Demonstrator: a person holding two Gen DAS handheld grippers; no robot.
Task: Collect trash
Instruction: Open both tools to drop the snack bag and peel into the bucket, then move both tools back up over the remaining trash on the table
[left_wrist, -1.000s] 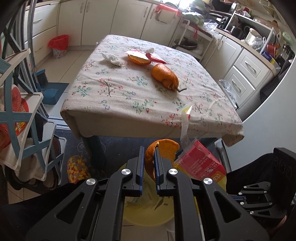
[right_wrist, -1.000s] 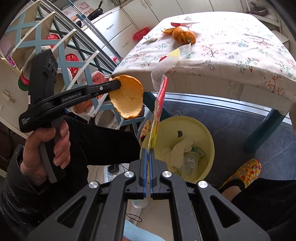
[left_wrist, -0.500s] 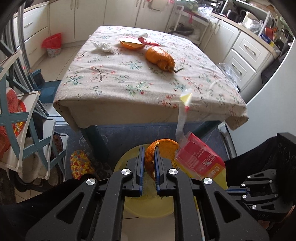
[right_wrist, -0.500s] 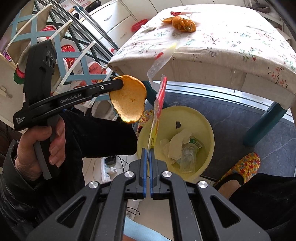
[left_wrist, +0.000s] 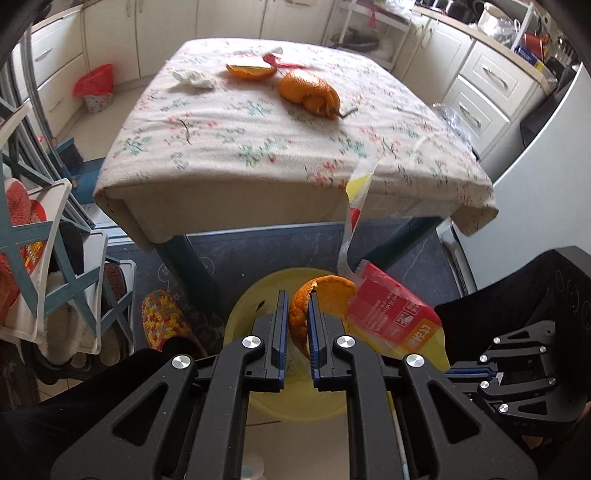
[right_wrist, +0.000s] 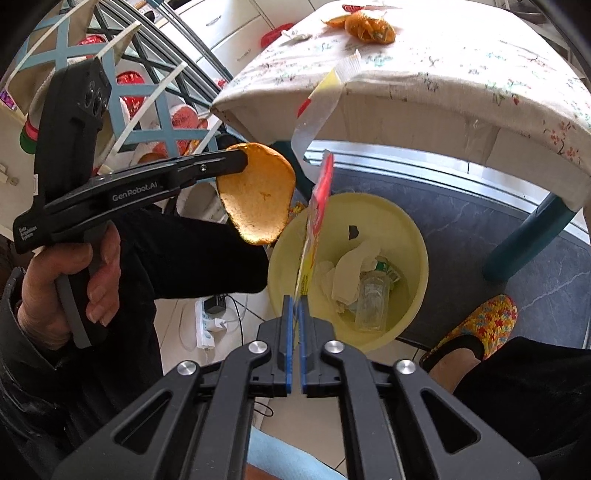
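Note:
My left gripper is shut on a curved piece of orange peel, held just above the yellow bin; the peel also shows in the right wrist view. My right gripper is shut on a red and yellow plastic wrapper, held edge-on over the yellow bin's left rim. The wrapper hangs right beside the peel. The bin holds tissue and a clear bottle. On the table lie more orange peel, a peel half, a crumpled tissue and a red scrap.
The table with a floral cloth stands just behind the bin, its blue leg close by. A white and blue rack is on the left. A colourful slipper and a power strip lie on the floor.
Both grippers have dropped lower and closer to the bin, still holding the peel and the wrapper. The bin now fills more of both views.

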